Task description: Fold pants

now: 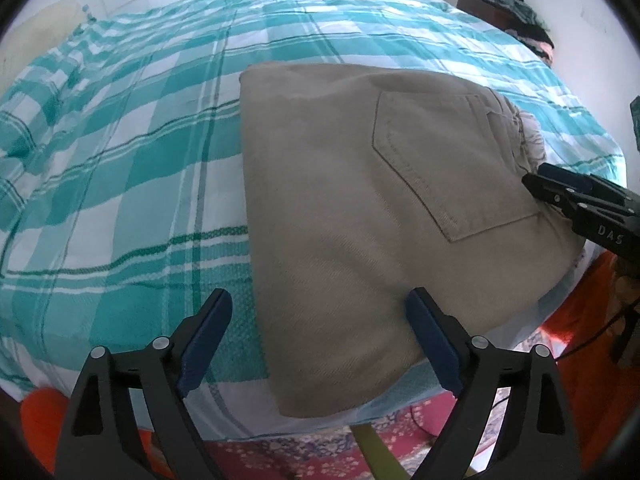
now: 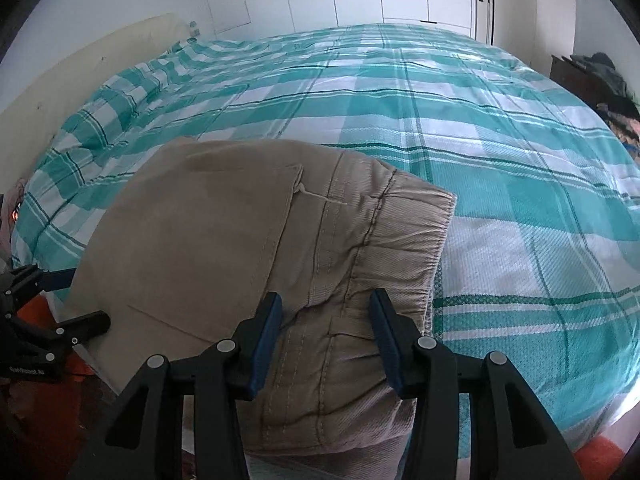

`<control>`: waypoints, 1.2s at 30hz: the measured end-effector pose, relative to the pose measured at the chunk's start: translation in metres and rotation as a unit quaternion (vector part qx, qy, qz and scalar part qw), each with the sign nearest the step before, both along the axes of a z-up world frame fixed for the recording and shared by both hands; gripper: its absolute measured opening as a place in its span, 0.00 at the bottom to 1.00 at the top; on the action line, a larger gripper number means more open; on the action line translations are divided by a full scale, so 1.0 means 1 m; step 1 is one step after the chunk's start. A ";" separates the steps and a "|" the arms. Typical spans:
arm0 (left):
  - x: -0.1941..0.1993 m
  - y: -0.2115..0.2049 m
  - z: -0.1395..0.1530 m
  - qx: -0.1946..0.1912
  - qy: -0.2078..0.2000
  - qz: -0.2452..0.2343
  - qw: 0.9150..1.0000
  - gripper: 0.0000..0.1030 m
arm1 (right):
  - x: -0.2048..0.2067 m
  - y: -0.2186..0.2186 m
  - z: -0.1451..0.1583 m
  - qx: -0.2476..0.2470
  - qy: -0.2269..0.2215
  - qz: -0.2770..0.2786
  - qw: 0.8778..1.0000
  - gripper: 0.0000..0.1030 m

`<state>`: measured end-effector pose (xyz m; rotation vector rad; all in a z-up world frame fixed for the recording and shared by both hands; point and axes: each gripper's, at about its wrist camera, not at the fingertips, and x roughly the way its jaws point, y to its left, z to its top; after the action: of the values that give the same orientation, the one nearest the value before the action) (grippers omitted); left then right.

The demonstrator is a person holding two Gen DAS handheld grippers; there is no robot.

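A: Khaki pants (image 1: 360, 220) lie folded at the bed (image 1: 140, 160) edge. Claws?

B: Left gripper (image 1: 320, 344) wide, empty; right gripper (image 2: 326, 336) half-open over the waistband, not pinching. Likely next: final fold or smoothing.

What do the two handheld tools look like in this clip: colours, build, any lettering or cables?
Both are alike: the left tool and right tool have matte black angular arms with triangular cut-outs, round silver pivot pins and dark blue ribbed pads on the fingers. The right tool's side bears white letters "DAS"; small white print on the left one is unreadable. A thin black cable hangs beside the right tool.
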<state>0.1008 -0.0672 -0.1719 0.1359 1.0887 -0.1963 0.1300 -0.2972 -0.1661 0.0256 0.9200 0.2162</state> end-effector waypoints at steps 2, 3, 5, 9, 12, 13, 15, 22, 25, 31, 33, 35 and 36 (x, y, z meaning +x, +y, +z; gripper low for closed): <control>-0.002 0.004 0.004 -0.008 0.006 0.000 1.000 0.88 | -0.001 0.000 0.001 0.000 0.000 0.001 1.000 0.45; -0.003 0.006 0.006 -0.011 0.009 0.000 1.000 0.88 | -0.001 -0.001 0.002 0.006 0.002 0.000 1.000 0.45; -0.006 0.016 0.014 -0.030 0.013 0.002 0.999 0.87 | 0.000 -0.009 0.007 0.035 0.009 -0.004 0.999 0.45; 0.004 0.054 0.035 -0.097 0.003 0.042 0.994 0.87 | -0.014 -0.057 0.031 0.190 0.010 -0.050 0.980 0.49; 0.030 0.074 0.029 -0.141 0.033 0.071 0.987 0.87 | -0.011 -0.099 0.025 0.272 0.029 -0.097 0.957 0.51; 0.040 0.075 0.022 -0.159 0.052 0.068 0.984 0.87 | -0.005 -0.110 0.016 0.301 0.054 -0.100 0.947 0.51; 0.056 0.072 0.007 -0.172 0.082 0.057 0.980 0.87 | 0.011 -0.117 -0.004 0.342 0.111 -0.084 0.929 0.51; 0.085 0.047 -0.021 -0.205 0.147 0.040 0.967 0.81 | 0.041 -0.097 -0.046 0.359 0.200 -0.037 0.911 0.59; 0.081 0.033 -0.011 -0.196 0.143 0.034 0.970 0.35 | 0.049 -0.093 -0.053 0.372 0.213 -0.017 0.903 0.50; 0.078 0.016 0.033 -0.148 0.092 0.012 0.985 0.13 | 0.052 -0.064 -0.003 0.300 0.173 0.023 0.938 0.40; 0.090 0.023 0.051 -0.156 0.075 0.019 0.985 0.13 | 0.059 -0.049 0.022 0.282 0.151 0.041 0.947 0.40; 0.113 0.036 0.068 -0.153 0.049 0.025 0.987 0.13 | 0.074 -0.032 0.046 0.267 0.132 0.059 0.953 0.39; 0.124 0.043 0.075 -0.151 0.036 0.029 0.987 0.13 | 0.086 -0.025 0.055 0.262 0.124 0.065 0.955 0.39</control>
<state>0.2252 -0.0245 -0.0968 -0.1754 1.1203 -0.3120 0.2159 -0.3220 -0.1111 0.4946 1.0937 0.5873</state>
